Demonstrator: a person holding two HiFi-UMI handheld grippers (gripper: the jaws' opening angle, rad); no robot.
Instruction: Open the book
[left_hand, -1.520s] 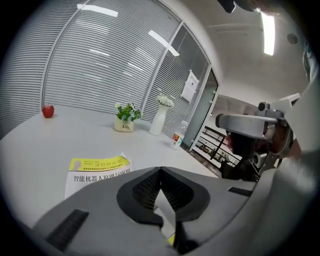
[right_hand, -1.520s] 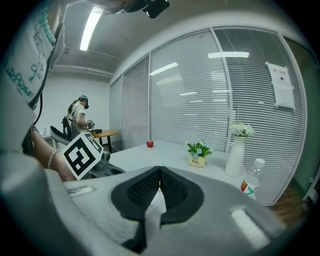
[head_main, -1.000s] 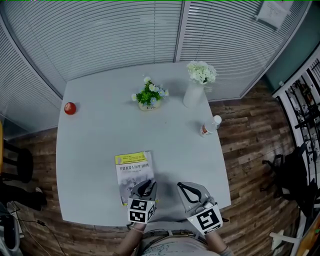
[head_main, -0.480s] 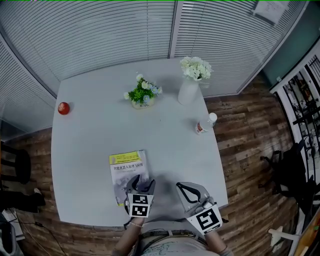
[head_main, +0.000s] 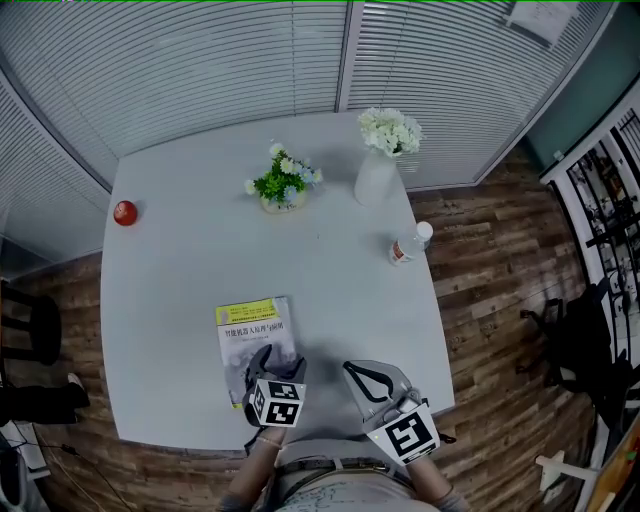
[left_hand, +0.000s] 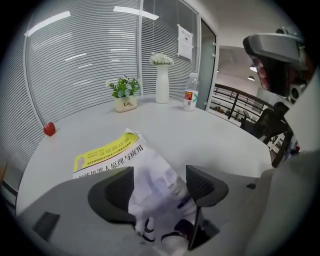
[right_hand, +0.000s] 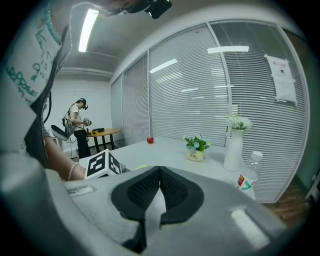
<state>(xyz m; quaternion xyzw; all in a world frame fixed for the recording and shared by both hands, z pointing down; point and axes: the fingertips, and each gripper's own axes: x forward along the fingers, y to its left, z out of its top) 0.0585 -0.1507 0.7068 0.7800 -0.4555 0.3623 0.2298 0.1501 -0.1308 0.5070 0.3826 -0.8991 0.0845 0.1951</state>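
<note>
Reaching for the book (left_hand: 106, 152).
The left hand-held gripper (left_hand: 160, 175) was just opened wide, book edge between jaws; only the cover should be pinched.

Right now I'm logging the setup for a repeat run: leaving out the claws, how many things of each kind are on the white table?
book: 1
red apple: 1
potted plant: 1
white vase of flowers: 1
plastic bottle: 1
Total: 5
</note>
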